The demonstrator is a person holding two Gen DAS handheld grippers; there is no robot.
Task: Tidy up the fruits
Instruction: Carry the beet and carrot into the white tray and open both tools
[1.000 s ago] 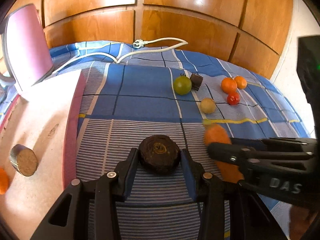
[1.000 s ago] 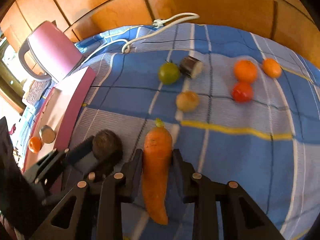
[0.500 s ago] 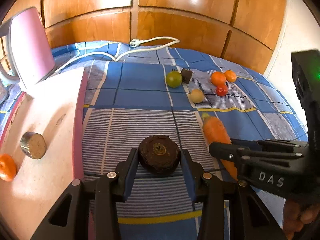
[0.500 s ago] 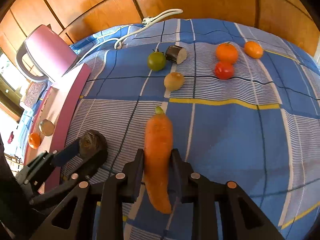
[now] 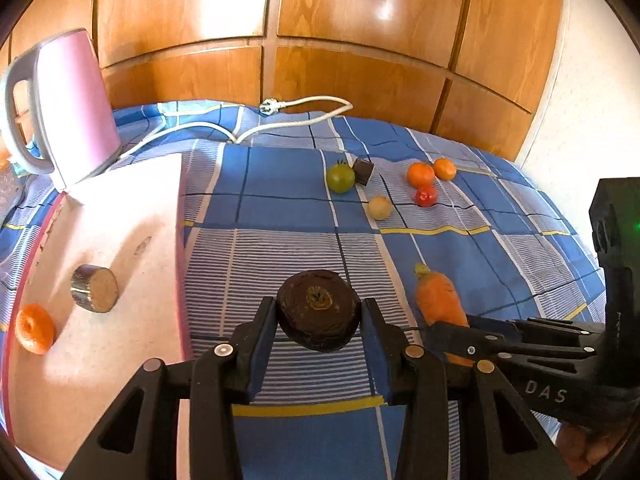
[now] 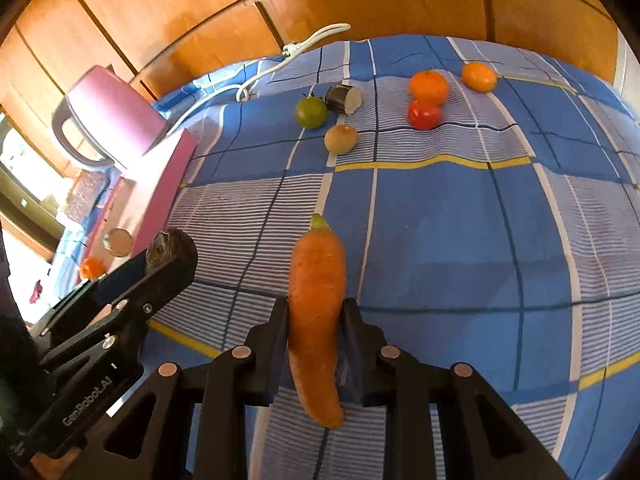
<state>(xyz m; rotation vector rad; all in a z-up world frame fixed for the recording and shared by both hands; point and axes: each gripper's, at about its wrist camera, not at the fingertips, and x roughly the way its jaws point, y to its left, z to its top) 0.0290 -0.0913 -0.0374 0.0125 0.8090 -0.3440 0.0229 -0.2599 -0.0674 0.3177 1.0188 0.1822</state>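
Left gripper (image 5: 319,322) clamped on a dark beet (image 5: 318,310), fingers (image 5: 260,336) pressed on both sides, beet held above the blue checked cloth (image 5: 280,184). Right gripper (image 6: 315,334) clamped on the carrot (image 6: 316,312), held lengthwise between the fingers (image 6: 276,340), green top pointing away, tip hanging past the jaws toward the camera. Both loads are off the cloth, side by side, beet left of carrot.

Pink board (image 5: 120,240) to the left: cut brown cylinder piece (image 5: 95,288) and an orange (image 5: 35,328) on it, near each other. Pink kettle (image 5: 64,104) at the board's far end, white cord (image 5: 296,108) trailing across the cloth behind it.

Far side of cloth: green tomato (image 6: 311,112) touching a dark cut piece (image 6: 344,99), yellowish round fruit (image 6: 340,139) just in front. To the right, red tomato (image 6: 424,114) touching an orange fruit (image 6: 429,86), second orange one (image 6: 479,76) just beside
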